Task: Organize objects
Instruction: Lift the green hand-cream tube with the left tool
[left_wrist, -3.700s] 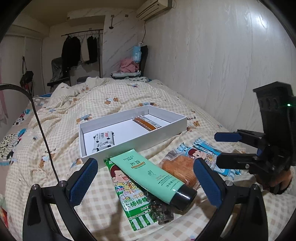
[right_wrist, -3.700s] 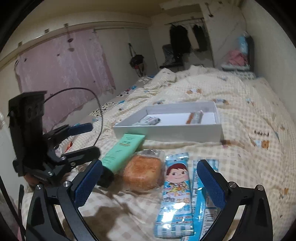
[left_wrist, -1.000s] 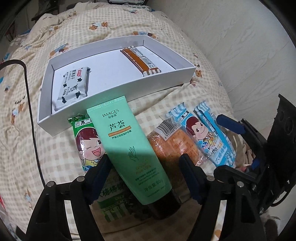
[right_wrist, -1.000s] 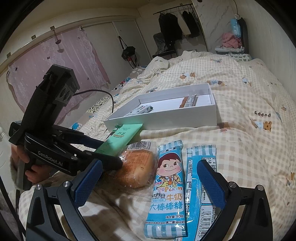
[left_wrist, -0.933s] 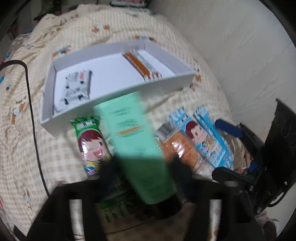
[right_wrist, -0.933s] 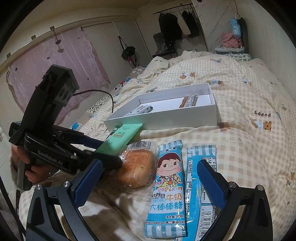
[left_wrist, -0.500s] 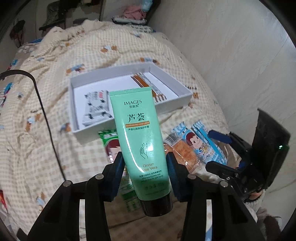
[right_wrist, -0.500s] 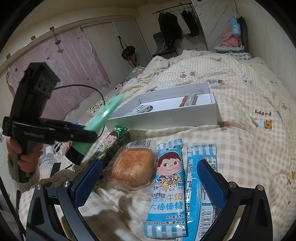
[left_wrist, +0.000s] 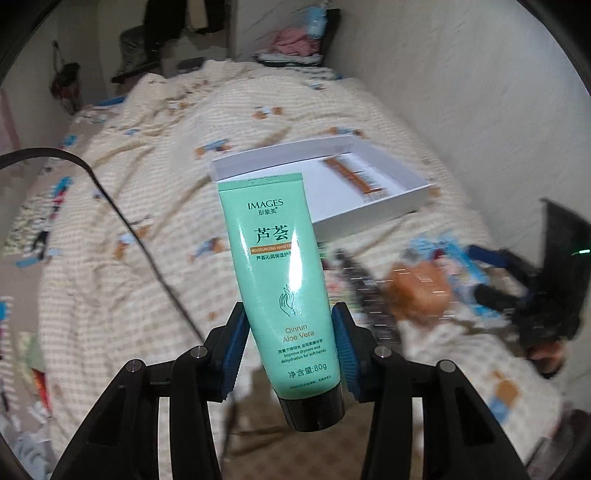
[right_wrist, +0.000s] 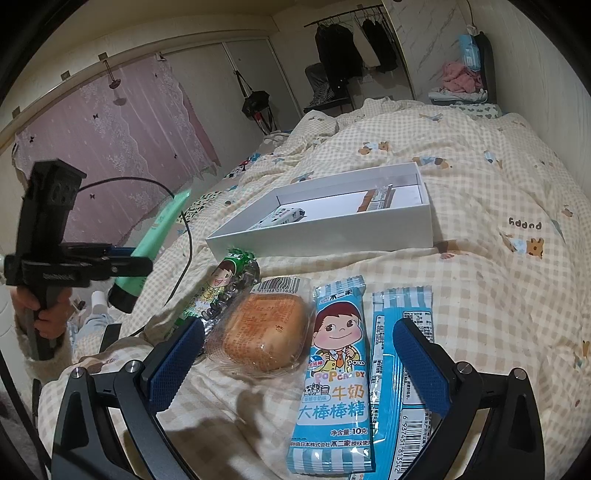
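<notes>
My left gripper (left_wrist: 290, 332) is shut on a green hand cream tube (left_wrist: 280, 273), held up in the air, black cap down; it also shows at the left of the right wrist view (right_wrist: 147, 251). The white box (right_wrist: 332, 229) lies on the bed with a wrapped snack (right_wrist: 284, 216) and a brown bar (right_wrist: 376, 199) inside. My right gripper (right_wrist: 295, 354) is open and empty over a wrapped bun (right_wrist: 258, 332), a blue candy pack (right_wrist: 336, 354) and a second blue pack (right_wrist: 399, 332). A green candy pack (right_wrist: 218, 284) lies left of the bun.
The checked quilt (right_wrist: 480, 221) covers the bed. A black cable (right_wrist: 188, 236) runs from the left gripper across the quilt. The wall (left_wrist: 480, 92) runs along the bed's right side. Hanging clothes (right_wrist: 347, 48) and a chair stand at the far end.
My left gripper closed on the green tube, lifted it off the green candy pack and swung left and up. The right gripper stayed still and open.
</notes>
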